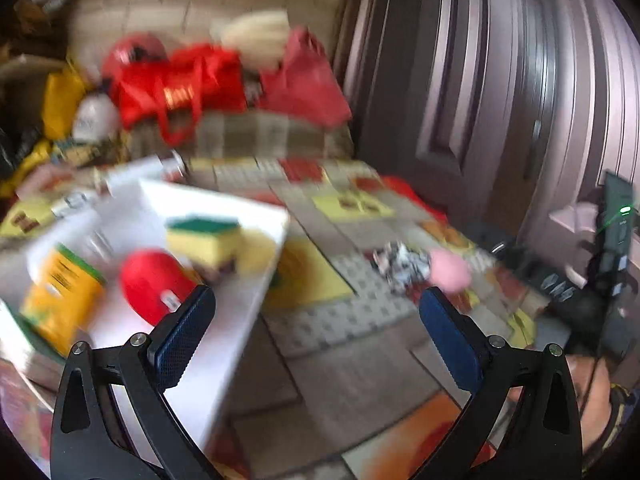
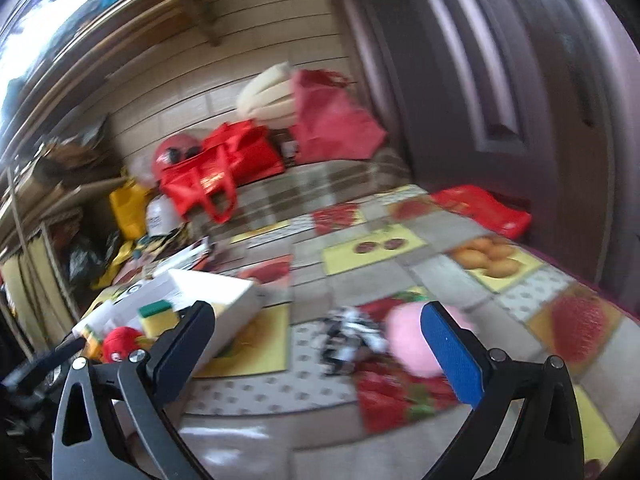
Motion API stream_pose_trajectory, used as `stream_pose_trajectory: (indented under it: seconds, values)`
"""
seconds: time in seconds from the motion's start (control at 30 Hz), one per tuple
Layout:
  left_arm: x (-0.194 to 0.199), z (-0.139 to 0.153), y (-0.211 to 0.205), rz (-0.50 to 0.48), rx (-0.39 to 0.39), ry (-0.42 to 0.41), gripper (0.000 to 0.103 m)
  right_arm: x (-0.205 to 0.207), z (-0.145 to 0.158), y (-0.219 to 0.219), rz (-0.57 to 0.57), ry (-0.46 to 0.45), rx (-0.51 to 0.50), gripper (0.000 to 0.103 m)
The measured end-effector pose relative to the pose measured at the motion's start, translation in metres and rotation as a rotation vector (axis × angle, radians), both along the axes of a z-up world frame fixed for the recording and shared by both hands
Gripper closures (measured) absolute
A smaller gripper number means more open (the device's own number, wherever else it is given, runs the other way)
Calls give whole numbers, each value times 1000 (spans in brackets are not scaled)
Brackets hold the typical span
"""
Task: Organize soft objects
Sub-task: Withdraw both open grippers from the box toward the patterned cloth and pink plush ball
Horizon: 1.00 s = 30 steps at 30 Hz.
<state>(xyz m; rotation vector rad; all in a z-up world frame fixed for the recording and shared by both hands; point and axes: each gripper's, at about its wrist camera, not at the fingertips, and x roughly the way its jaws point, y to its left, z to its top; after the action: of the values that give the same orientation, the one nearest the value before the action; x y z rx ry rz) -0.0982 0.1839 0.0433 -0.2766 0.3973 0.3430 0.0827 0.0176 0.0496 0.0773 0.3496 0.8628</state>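
Both frames are smeared, so edges are soft, but the layout reads well enough. The left gripper (image 1: 316,300) hangs above the table with its jaws spread wide and nothing between them; its fingers (image 1: 450,338) carry blue pads with a fine dimpled grip, set on black angular struts. The right gripper (image 2: 316,316) is likewise wide apart and empty, its blue pad smooth-looking through the blur. Under them lies a glossy tablecloth (image 1: 348,276) printed in squares of fruit, grey dotted panels and yellow patches. On the left side of it sits a white box (image 1: 224,216), shallow and straight-walled like cardboard, and in it a rounded red plush toy (image 1: 154,286), a blocky yellow sponge (image 1: 204,240) with a green scouring top, and an orange-yellow carton (image 1: 60,296) with a green edge. Out on the cloth, well apart from the box, a crumpled black-and-white cloth (image 2: 350,338) lies touching a puffy pink soft ball (image 2: 412,340), which sits just beside the right gripper's blue finger in the right wrist view. At the far end of the table, slick red shopping bags (image 2: 224,164) slump against a cream ribbed cushion (image 2: 266,94), near a panelled dark door (image 2: 500,80).
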Motion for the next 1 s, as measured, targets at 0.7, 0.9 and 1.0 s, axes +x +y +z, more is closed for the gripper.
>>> stream_pose_trajectory:
  seconds: [0.7,0.9,1.0]
  values:
    - [14,-10,-1,102,14,115,0,64,-20,-104,-249,252,42,0]
    - [26,-15,-8,39,-25,147,0,82,-36,-129,-263,387,163,0]
    - [39,-18,-21,-1,-14,184,0,94,-49,-141,-275,483,220,0]
